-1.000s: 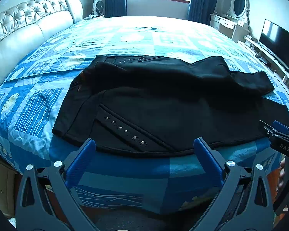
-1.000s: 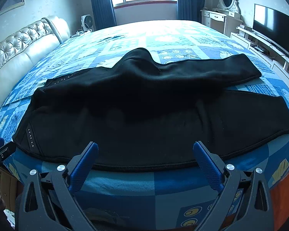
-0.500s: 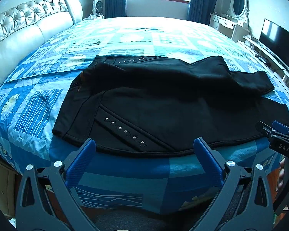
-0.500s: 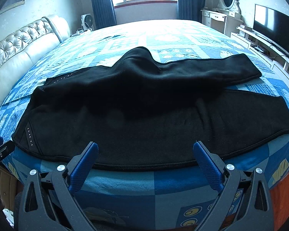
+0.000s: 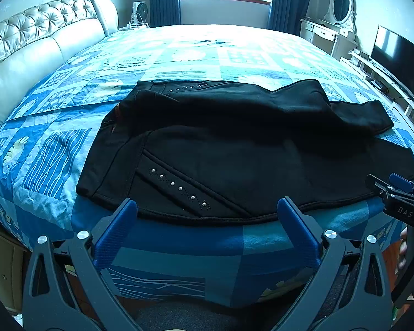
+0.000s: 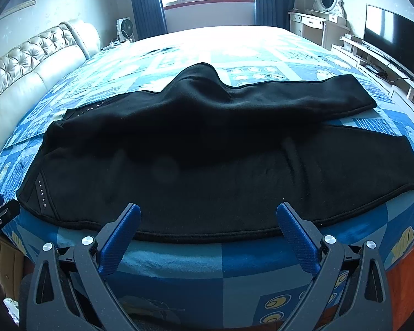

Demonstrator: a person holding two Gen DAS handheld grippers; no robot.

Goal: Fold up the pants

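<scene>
Black pants point(image 5: 234, 154) lie spread across the bed point(image 5: 179, 55), near its edge. Both tools, left point(image 5: 207, 212) and right point(image 6: 208, 218), hover apart, empty. Soft, limp, thickish fabric; best pinched at the near hem.

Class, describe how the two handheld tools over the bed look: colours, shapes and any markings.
Each tool, left tool and right tool, has two dark grey, triangular cut-out arms with silver round bolts, ending in blue ribbed fingers. In the left wrist view the right tool's side shows the white letters "DAS". No cables or sleeves are visible.
</scene>
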